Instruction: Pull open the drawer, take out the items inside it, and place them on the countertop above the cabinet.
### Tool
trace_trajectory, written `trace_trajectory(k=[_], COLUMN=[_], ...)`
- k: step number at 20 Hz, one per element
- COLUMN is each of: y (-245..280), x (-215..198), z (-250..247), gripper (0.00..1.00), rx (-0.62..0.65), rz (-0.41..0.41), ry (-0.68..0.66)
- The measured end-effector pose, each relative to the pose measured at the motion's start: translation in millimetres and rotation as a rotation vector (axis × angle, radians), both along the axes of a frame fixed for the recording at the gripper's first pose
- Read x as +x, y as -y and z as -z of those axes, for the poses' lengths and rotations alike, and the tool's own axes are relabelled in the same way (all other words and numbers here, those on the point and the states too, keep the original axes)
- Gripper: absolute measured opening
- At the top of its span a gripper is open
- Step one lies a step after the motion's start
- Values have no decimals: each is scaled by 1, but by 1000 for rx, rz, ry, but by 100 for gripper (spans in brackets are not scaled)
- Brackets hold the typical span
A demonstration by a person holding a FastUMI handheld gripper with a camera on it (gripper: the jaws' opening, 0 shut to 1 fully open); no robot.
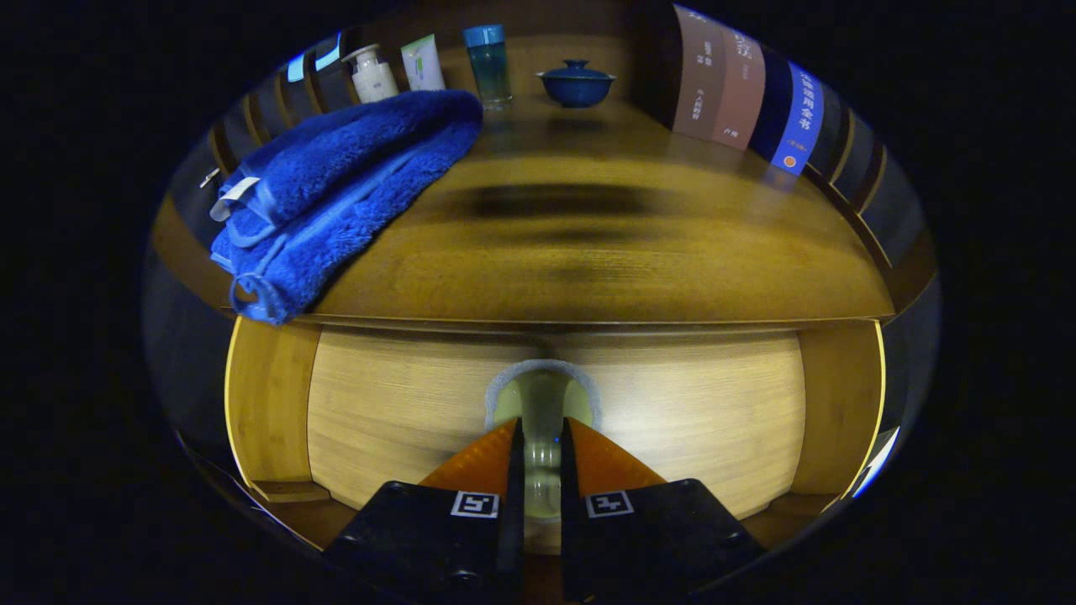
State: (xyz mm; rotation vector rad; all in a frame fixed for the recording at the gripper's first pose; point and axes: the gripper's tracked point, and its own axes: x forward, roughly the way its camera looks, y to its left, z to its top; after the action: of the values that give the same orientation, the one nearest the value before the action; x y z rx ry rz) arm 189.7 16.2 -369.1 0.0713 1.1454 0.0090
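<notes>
The pale bamboo drawer front (403, 412) sits below the wooden countertop (588, 260), with a translucent knob (542, 403) at its centre. The orange-fingered gripper (542, 437) is clamped on that knob. Above lie a folded blue towel (336, 193), toiletry bottles (374, 74) and a blue lidded bowl (577, 82).

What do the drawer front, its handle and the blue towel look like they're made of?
Drawer front: light wood or bamboo veneer, matte, fine grain lines. Handle, between the nearly closed tongs: translucent, glossy, probably plastic or glass. Towel: plush terry fabric, fuzzy pile, stitched hem.
</notes>
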Motion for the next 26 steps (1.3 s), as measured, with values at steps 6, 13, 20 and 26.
trace_trajectory(k=[6,13,20,26], y=[1,3,5,22], x=[-20,10,100,165], z=[-76,-172,-172,-149], gripper=[22,22,22,23], rx=[56,69,90,74], rz=[21,25,40,57], ry=[199,434,413,317])
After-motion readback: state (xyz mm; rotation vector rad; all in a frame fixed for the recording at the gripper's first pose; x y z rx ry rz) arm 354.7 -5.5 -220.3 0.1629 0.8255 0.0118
